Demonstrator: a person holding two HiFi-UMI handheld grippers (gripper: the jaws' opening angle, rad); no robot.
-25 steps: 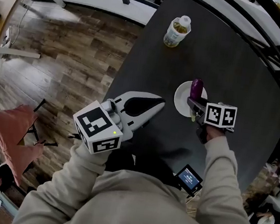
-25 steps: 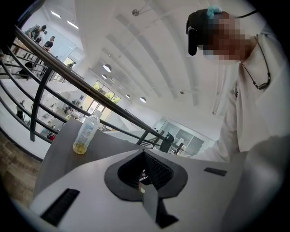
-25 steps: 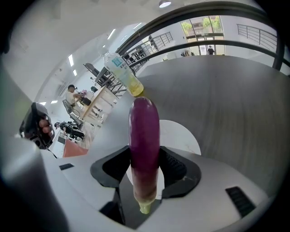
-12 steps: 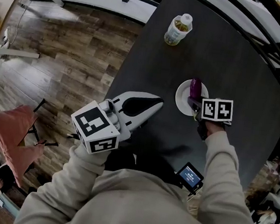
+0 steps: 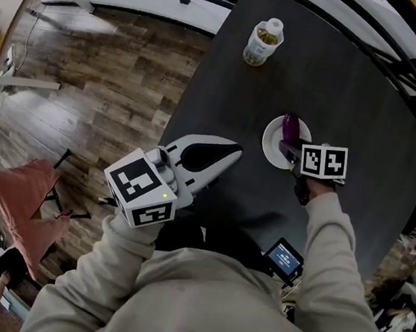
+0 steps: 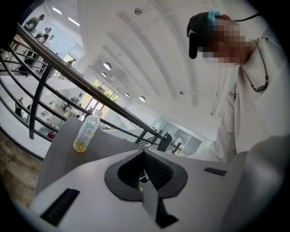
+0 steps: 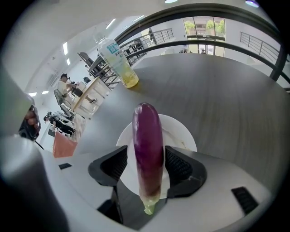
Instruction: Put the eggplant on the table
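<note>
Right gripper (image 7: 148, 156) is pointing steeply downward, its jaws standing wide and having just been opening. The purple eggplant (image 7: 147, 136) is lying lengthwise between them, green stem end toward the camera, with a gap showing beside the left pad. This eggplant is lying over a small white plate (image 7: 183, 133), which is sitting on the dark-grey table (image 7: 226, 90); whether it is resting on the plate cannot be told.

Left gripper (image 6: 144, 154) is hovering by the table's left edge, jaws meeting tip to tip with nothing between them.

A clear plastic bottle (image 5: 263, 43) holding a little yellow liquid is standing upright toward the far end of the table, well apart from the plate. A small screen device (image 5: 282, 260) is showing at the near edge.

Black metal railing (image 6: 90, 88) is running behind the table. Wood-plank floor (image 5: 104, 89) is spreading to the left, with a pink chair (image 5: 19, 202) standing on it.
</note>
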